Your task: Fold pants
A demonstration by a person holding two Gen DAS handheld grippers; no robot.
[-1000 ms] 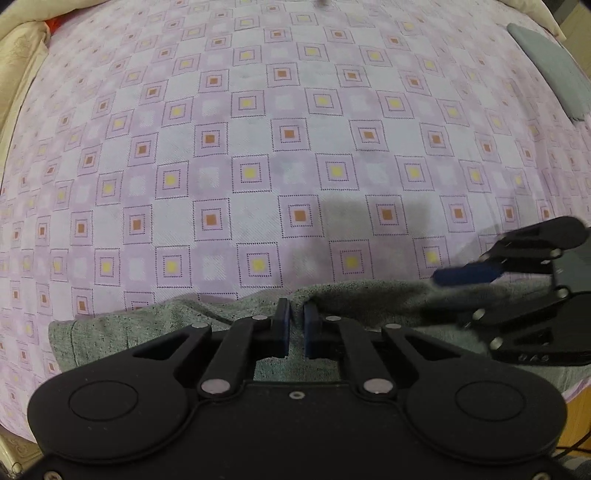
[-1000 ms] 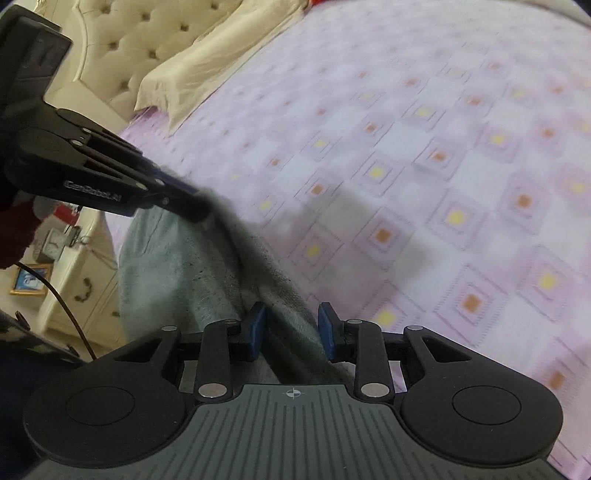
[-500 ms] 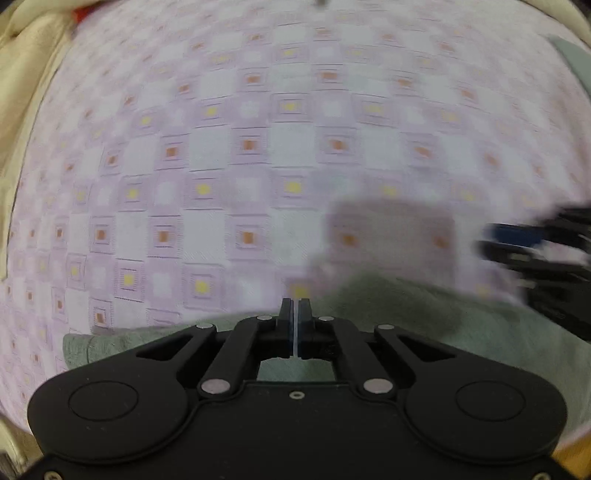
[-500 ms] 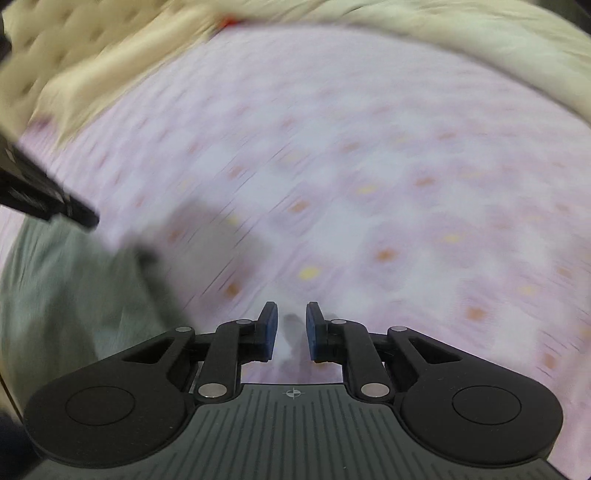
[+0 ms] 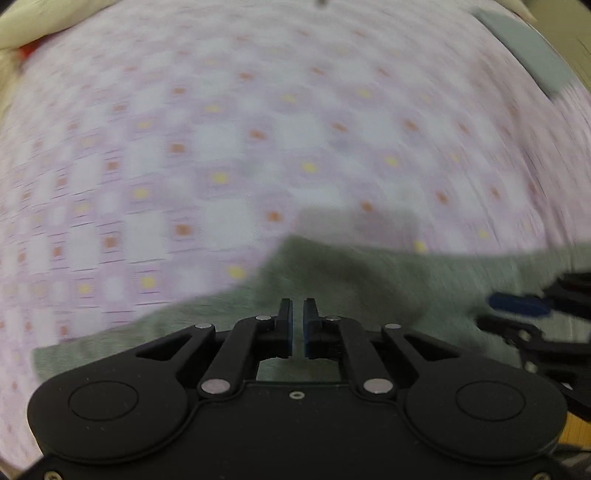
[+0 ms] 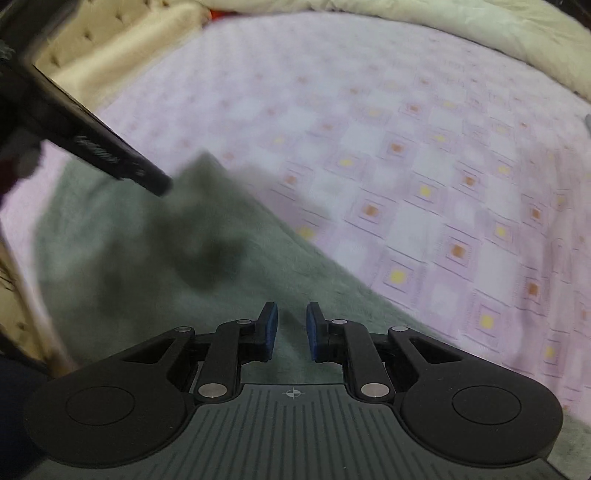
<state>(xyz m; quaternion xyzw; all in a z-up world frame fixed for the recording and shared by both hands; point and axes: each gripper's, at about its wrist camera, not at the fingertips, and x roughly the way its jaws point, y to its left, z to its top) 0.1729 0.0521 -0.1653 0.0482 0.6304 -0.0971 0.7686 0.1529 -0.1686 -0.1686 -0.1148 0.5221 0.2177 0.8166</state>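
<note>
Left wrist view shows the left hand-held gripper (image 5: 297, 325) pointing down over the grey knitted pants (image 5: 369, 288), which lie on the bed with the lilac checked sheet (image 5: 221, 147). Its jaws stand nearly closed, with only a thin gap, and nothing is between them; they have just been opening a little. The pants stretch as a long band from left to right along the near edge of the bed, directly under both tools. The right hand-held gripper (image 6: 291, 330) has its jaws slightly apart and empty over the cloth. I judge the left one is nearer to the raised, shadowed corner (image 6: 199, 166) of the pants. The far sheet is free for a fold; a flat grey folded cloth (image 5: 528, 59) lies well apart, and a cream quilt (image 6: 443, 26) borders the bed.
</note>
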